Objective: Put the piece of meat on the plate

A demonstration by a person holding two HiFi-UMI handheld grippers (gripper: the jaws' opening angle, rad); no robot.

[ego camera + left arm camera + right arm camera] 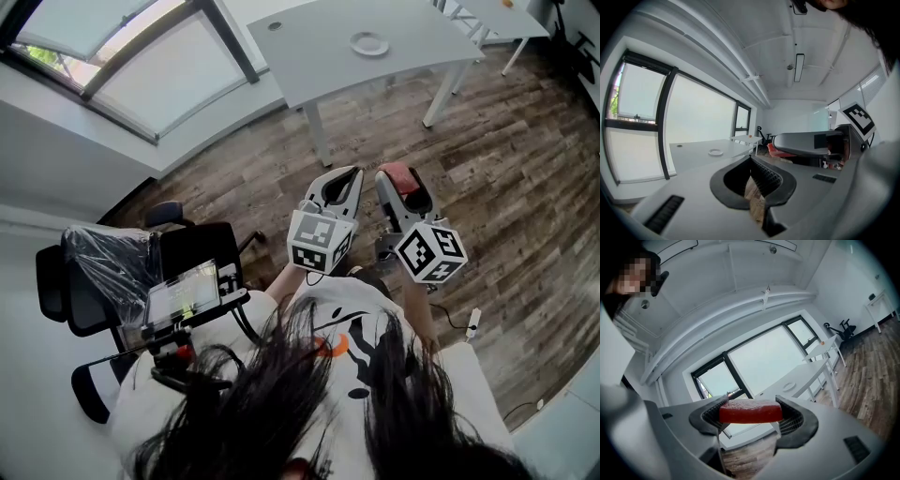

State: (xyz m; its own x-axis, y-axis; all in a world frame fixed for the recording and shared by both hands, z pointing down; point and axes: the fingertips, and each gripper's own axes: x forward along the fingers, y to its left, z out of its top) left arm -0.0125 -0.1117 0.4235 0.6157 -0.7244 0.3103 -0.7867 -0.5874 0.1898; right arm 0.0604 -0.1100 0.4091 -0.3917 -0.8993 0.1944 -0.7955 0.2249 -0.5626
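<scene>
Right tongs (404, 186) clamp the meat (750, 411); left tongs (752, 180) are closed, empty. Carrying stage: next, reach the plate (368, 43) at mid-desk (309, 58).

My right tongs (751, 420) are matt grey plastic with ribbed black pads (790, 420). The piece of meat (750, 411) looks waxy red, faintly pebbled. The floor (525, 159) is grainy wood plank, and the surface (309, 56) is smooth matt white.

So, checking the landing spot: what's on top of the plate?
Nothing visible on the plate; it looks bare, though it is too distant to be sure. The meat sits clamped in the right claw.
</scene>
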